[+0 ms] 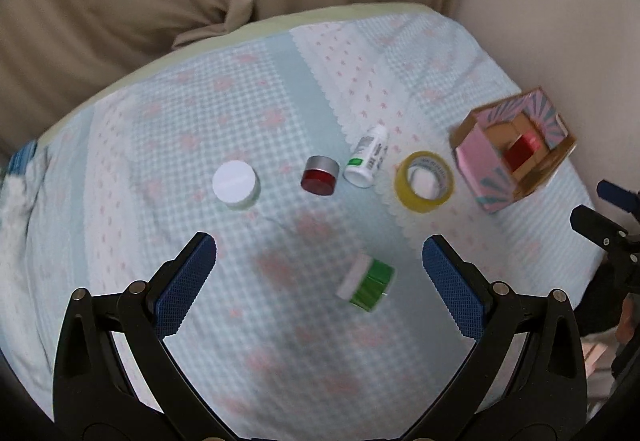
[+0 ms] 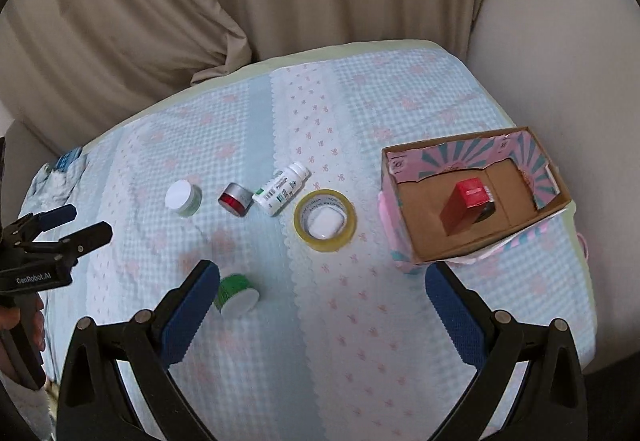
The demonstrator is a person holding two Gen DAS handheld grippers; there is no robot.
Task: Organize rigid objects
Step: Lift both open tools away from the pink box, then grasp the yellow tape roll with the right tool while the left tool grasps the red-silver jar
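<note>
On the blue-and-pink cloth lie a white-lidded jar (image 1: 236, 185) (image 2: 183, 197), a small red jar with a silver lid (image 1: 320, 175) (image 2: 236, 199), a white pill bottle on its side (image 1: 367, 155) (image 2: 281, 186), a yellow tape roll (image 1: 424, 181) (image 2: 325, 219) and a green jar on its side (image 1: 366, 282) (image 2: 236, 293). An open cardboard box (image 1: 476, 161) (image 2: 420, 241) at the right holds a red box (image 1: 522, 153) (image 2: 466, 207). My left gripper (image 1: 319, 253) is open and empty, just above the green jar. My right gripper (image 2: 322, 281) is open and empty, hovering before the tape.
Beige curtains (image 2: 200, 1) hang behind the table. The table's far edge (image 1: 280, 25) curves across the back, and the box stands near the right edge. Each gripper shows in the other's view, the right one (image 1: 608, 225) and the left one (image 2: 76, 229).
</note>
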